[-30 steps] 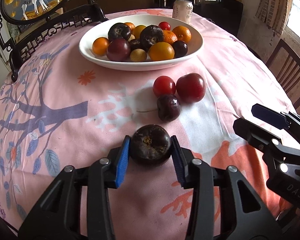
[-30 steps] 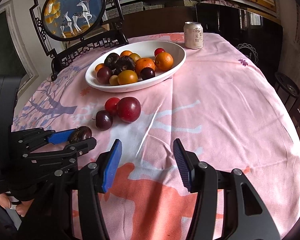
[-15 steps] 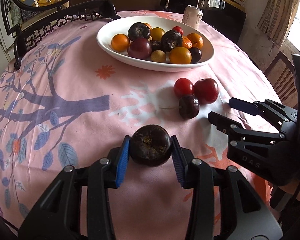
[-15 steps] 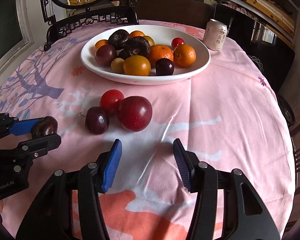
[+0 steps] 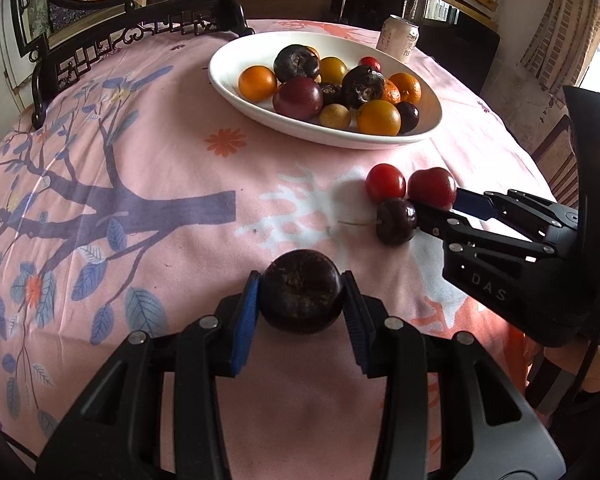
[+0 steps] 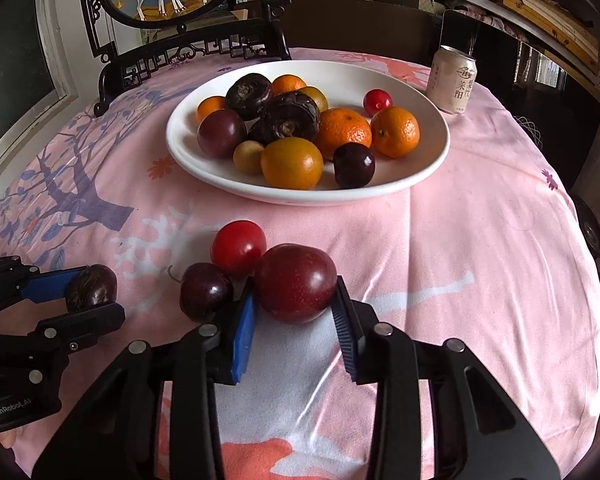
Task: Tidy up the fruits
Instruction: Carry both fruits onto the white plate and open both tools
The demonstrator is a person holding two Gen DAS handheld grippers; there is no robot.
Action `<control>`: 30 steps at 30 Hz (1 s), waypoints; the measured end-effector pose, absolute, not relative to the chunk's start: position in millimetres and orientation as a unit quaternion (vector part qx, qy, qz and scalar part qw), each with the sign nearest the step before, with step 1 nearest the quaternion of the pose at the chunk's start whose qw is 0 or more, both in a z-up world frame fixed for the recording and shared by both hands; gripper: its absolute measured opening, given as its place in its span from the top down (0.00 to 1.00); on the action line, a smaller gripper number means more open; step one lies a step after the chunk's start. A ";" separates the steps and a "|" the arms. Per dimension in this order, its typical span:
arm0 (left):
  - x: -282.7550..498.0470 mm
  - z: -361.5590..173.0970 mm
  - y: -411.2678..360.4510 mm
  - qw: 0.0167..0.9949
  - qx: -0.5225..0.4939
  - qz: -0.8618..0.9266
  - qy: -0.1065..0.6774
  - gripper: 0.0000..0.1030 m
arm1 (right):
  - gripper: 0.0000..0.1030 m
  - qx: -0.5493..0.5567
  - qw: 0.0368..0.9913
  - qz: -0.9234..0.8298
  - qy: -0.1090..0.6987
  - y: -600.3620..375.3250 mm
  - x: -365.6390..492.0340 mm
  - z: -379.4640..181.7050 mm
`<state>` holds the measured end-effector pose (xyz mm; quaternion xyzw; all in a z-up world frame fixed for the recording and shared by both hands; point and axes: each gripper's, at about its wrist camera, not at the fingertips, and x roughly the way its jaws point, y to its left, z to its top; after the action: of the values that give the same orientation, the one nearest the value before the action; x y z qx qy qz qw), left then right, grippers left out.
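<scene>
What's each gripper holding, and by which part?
Left gripper: dark brown fruit, clamped by its sides. Right gripper: straddles the red plum, contact unclear.

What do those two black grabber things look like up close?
Both are matte black plastic with silver screws or rivets. The left gripper has blue ribbed pads on its two fingers; its body reads "GenRobot.AI" in the right wrist view. The right gripper has the same build and blue pads, with "DAS" embossed on its side.
</scene>
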<state>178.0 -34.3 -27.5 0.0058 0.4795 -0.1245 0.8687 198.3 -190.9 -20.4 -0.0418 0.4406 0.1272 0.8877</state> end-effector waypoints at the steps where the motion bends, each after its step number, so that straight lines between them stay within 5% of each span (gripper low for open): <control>1: 177.6 -26.7 -34.8 0.869 0.006 -0.123 0.479 0.60 | 0.64 -0.038 0.888 0.125 0.441 -193.5 196.0 -18.9; 15: 187.2 31.0 -52.7 0.890 0.036 -0.129 0.436 0.61 | 0.64 0.000 0.932 0.125 0.340 -220.3 156.9 51.8; 30: 301.0 51.0 -71.4 0.902 0.032 -0.083 0.423 0.60 | 0.64 -0.025 0.944 0.120 0.305 -193.8 240.3 53.6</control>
<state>301.0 -71.4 51.0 0.0323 0.4225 -0.0829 0.9020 240.3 -193.8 53.6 -0.0250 0.3049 0.1200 0.9445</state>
